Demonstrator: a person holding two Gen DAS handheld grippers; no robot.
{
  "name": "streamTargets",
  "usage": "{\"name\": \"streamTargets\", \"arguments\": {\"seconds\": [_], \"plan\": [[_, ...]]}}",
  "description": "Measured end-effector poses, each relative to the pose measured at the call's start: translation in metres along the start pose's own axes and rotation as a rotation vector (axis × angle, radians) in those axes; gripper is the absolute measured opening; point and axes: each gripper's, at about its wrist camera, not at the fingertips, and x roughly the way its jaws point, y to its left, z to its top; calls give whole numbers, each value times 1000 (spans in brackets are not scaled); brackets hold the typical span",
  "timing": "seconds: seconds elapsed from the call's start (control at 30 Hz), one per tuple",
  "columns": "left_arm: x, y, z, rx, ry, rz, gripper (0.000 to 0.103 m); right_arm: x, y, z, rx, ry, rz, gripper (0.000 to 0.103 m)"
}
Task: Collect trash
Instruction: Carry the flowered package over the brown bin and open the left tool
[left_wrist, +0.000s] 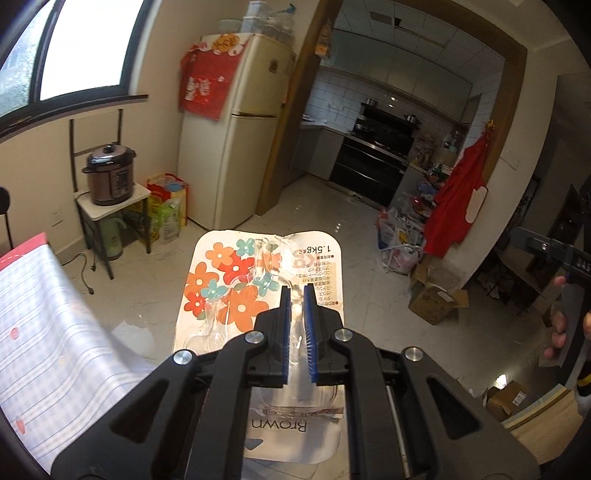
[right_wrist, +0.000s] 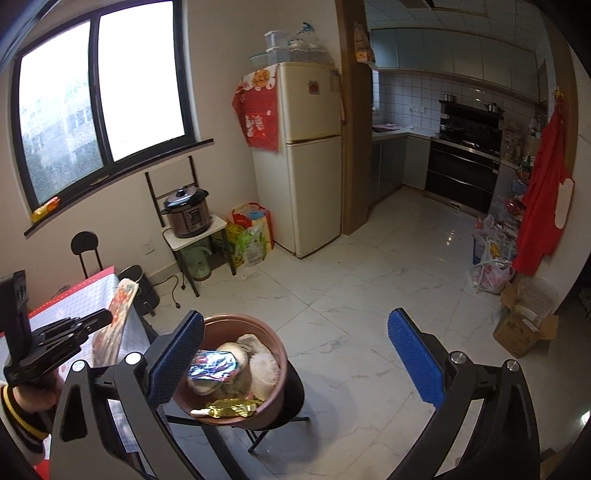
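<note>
Left wrist view: left tool (left_wrist: 297, 295) clenched on a flat plastic package (left_wrist: 258, 280) with flower print and "Brown" lettering; blue pads (left_wrist: 285, 332) pinch its clear blister near the middle, package sticks out ahead of the tool over the floor (left_wrist: 332, 221). Desk (left_wrist: 55, 332) with checked cloth lies left of the tool. Fridge (left_wrist: 236, 129) stands far ahead; fingers of the other hand (left_wrist: 557, 332) show at right edge.

Right wrist view: right tool (right_wrist: 295, 358) released, jaws wide apart, nothing between the pads. Pink bin (right_wrist: 273, 350) sits on a black stool (right_wrist: 291, 398) just ahead, beside the tool's left finger, holding foil lids, paper cups and a gold wrapper (right_wrist: 229, 410). Left tool (right_wrist: 74, 328) with the package (right_wrist: 118, 317) shows at far left, above the desk (right_wrist: 74, 295), left of the bin.
</note>
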Motion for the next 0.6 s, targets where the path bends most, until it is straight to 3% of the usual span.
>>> {"name": "streamTargets", "arguments": {"seconds": [0.03,0.13,0.33,0.53,0.6], "plan": [[10,-3,5,2,9,3,13,1,-4,-1,3,3,-6,98],[27,-12,13,14,13,10,51,3,-12,-4,14,15,-17,98],[4,-6,18,22,-28,20,59,6,-7,-9,20,30,1,98],[-58,28,13,-32,-62,76,60,-2,25,-5,0,15,47,98],[-84,39,11,-44,-73,105,68,-6,40,-2,-12,7,56,98]]}}
